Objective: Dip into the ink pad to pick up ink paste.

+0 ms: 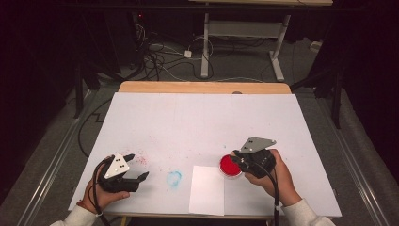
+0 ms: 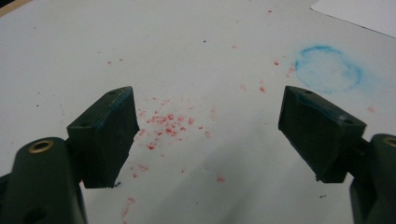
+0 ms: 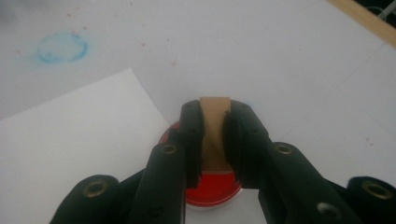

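My right gripper [image 1: 235, 160] [image 3: 215, 108] is shut on a flat tan wooden piece [image 3: 214, 140] and holds it upright over a round red dish [image 1: 229, 166] [image 3: 212, 187] near the table's front right. A white paper sheet [image 1: 207, 190] [image 3: 79, 135] lies just left of the dish. At the front left my left gripper [image 1: 139, 165] [image 2: 208, 121] stands open with nothing between its jaws, above scattered red crumbs [image 2: 166, 126].
A blue ring stain [image 1: 174, 178] [image 2: 329, 69] [image 3: 63, 47] marks the white table cover [image 1: 202, 117] between the grippers. The table's wooden back edge [image 1: 202, 87] shows beyond. Cables [image 1: 160, 61] and a desk frame [image 1: 244, 33] stand on the floor behind.
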A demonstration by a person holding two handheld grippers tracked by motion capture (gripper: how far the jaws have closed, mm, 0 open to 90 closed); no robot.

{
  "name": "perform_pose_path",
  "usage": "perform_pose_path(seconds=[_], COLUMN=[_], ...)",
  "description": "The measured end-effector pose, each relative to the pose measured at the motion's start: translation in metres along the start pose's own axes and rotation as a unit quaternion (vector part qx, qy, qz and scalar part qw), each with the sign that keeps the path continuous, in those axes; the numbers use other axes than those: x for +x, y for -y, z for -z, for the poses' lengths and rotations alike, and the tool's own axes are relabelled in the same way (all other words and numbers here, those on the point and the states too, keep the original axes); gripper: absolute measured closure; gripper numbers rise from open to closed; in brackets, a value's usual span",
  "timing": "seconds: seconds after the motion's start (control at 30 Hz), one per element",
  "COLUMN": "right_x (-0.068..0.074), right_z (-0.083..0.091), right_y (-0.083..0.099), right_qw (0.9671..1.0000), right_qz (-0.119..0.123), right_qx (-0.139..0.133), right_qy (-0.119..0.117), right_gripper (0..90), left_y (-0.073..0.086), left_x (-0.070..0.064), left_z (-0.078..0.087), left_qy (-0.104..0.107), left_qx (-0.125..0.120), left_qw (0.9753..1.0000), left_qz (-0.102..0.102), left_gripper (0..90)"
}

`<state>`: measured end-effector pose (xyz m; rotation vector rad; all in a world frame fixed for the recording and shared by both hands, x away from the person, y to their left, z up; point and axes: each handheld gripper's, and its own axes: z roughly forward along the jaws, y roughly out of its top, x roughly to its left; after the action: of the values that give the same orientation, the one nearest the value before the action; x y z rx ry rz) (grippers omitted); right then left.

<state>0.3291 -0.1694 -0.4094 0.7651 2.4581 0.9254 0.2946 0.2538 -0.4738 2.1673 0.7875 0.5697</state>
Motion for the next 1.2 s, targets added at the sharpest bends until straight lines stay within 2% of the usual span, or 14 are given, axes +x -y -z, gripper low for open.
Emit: perform_pose_path(seconds=[0.17,0.4,0.97,1.2], right_x=[0.003,0.002,-0.002,-0.003], right_z=[-0.024,-0.041,-0.044,-0.044], right_y=[0.009,0.02,0.024,0.024], right_qw=[0.9994,0.9983,0.9982,0.998], right_qz=[0.005,0.004,-0.02,-0.02], right_qx=[0.034,0.057,0.054,0.055], right_qy=[-0.005,-0.007,-0.019,-0.022], right_gripper=[76.6,76.6,76.8,76.7], left_y=[0.0,0.0,-0.001,-0.001], left_x=[0.0,0.0,-0.002,-0.002], left_z=[0.0,0.0,-0.001,-0.001], left_qy=[-0.003,-0.001,0.0,-0.001], left_qx=[0.001,0.003,0.006,0.008], left_qw=[1.0,1.0,1.0,0.9999], left_qz=[-0.001,-0.003,-0.006,-0.008], left_gripper=[19.0,18.8,19.0,19.0])
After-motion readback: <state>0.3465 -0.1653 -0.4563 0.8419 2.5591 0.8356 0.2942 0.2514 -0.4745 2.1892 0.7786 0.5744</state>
